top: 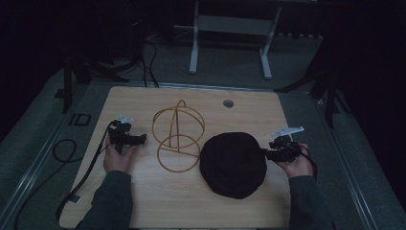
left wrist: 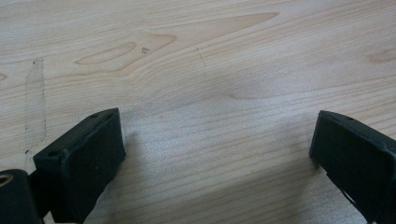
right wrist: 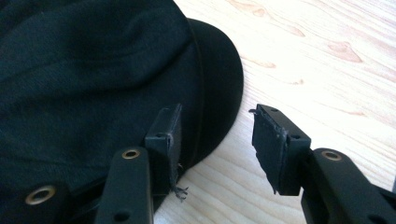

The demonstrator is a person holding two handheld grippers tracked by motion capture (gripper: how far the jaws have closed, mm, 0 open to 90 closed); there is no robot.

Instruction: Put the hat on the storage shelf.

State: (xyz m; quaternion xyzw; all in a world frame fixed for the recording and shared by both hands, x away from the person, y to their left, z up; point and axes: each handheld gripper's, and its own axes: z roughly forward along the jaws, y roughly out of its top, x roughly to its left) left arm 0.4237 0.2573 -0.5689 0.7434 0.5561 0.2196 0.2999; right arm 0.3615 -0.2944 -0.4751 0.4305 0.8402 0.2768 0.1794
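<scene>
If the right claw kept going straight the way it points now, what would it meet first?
The black hat. The right claw is open, one jaw already over the hat's brim and the other over bare table, so the brim edge lies directly ahead. How high it hovers above the brim is unclear.

The black cap point(top: 233, 164) is the landmark. Directly left of it, nearly touching, stands a yellow wire stand point(top: 178, 136), which blocks passage there. Beyond the stand the wooden table point(top: 143, 201) is bare where the left gripper point(left wrist: 217, 149) hovers, jaws wide apart. On the cap's right side the right gripper point(right wrist: 215, 140) is at the brim, jaws parted, one above the cap. Before and behind the cap the table is free.
</scene>
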